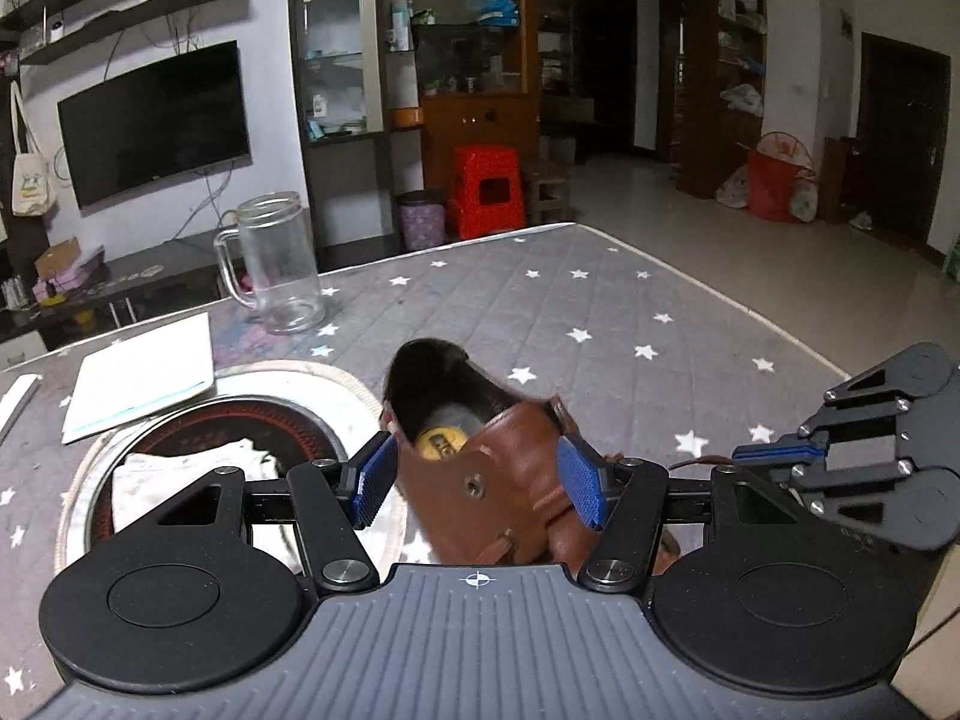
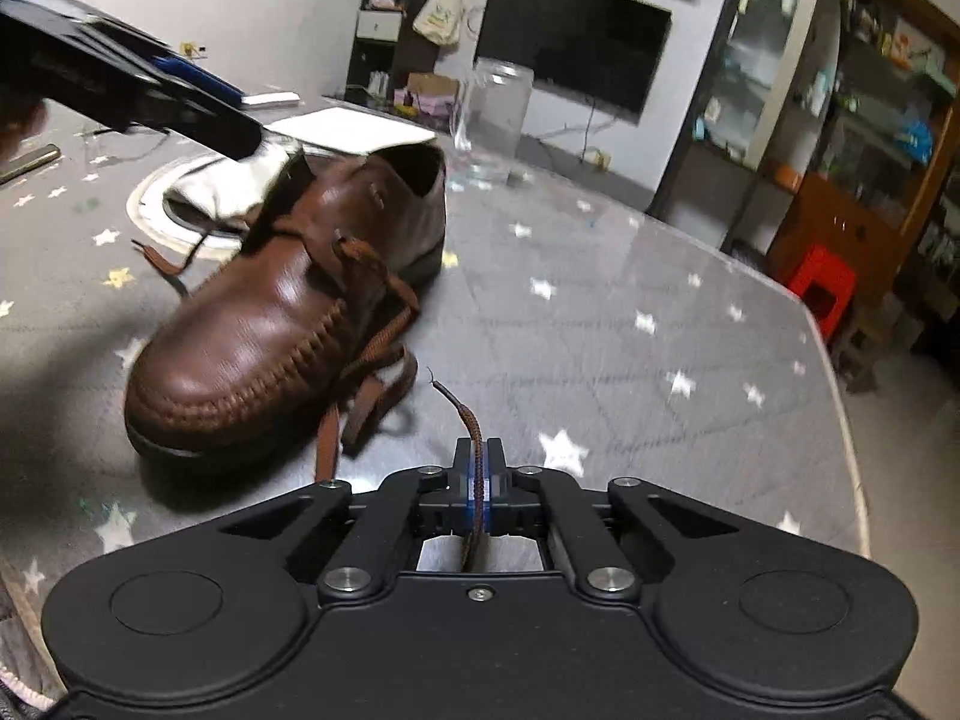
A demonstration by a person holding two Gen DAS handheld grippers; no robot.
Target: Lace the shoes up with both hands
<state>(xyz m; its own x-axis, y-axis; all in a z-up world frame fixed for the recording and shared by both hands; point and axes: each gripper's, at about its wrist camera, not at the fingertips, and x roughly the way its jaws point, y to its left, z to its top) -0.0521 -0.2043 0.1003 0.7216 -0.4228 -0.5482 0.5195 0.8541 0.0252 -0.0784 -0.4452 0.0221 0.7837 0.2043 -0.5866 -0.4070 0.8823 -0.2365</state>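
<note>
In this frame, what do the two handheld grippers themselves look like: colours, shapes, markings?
Both are matte black. The left gripper has blue ribbed pads, angular linkage arms with silver screw heads, two round discs, and a grey ridged housing bearing a white crosshair mark. The right gripper matches, with blue pads and a black body. No cables or sleeves show.

A grey quilted cover with white stars lies over the desk, whose far edge meets a dim living room with a pale glossy tiled floor. On the white wall beyond the far left corner hangs a dark flat television under dark floating shelves, with a cloth tote bag hanging beside it. A glass-fronted cabinet, a red plastic stool and dark doorways stand farther back.
</note>
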